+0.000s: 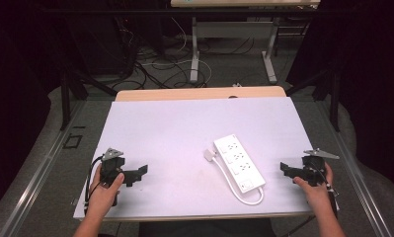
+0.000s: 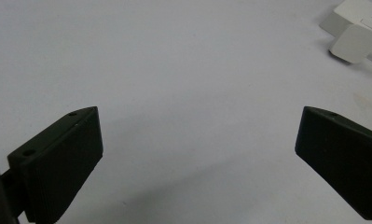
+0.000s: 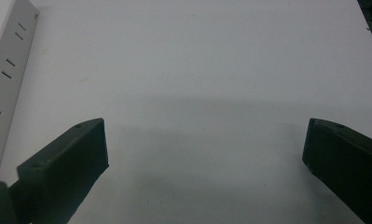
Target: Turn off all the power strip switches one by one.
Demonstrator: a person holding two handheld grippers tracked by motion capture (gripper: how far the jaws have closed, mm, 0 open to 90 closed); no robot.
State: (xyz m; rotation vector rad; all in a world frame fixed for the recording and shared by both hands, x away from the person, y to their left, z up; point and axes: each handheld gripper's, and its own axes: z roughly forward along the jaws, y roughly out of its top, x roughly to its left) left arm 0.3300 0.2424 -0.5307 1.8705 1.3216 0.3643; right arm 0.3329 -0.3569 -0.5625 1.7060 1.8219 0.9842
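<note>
white table (image 1: pixel 175 123) holds power strip (image 1: pixel 238 162); both grippers' jaws spread wide

White power strip (image 1: pixel 238 162) — unplugged, flat, table's right-centre

The right gripper (image 3: pixel 204 163), fingers (image 3: pixel 67 168) spread wide, hangs over the white table (image 3: pixel 211 70) beside a power strip (image 3: pixel 9 79).

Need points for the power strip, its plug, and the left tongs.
power strip (image 1: pixel 238 162), high view, middle of its socket face.
plug (image 1: pixel 210 154), high view, its white body.
left tongs (image 1: pixel 136 174), high view, between the open tips.
</note>
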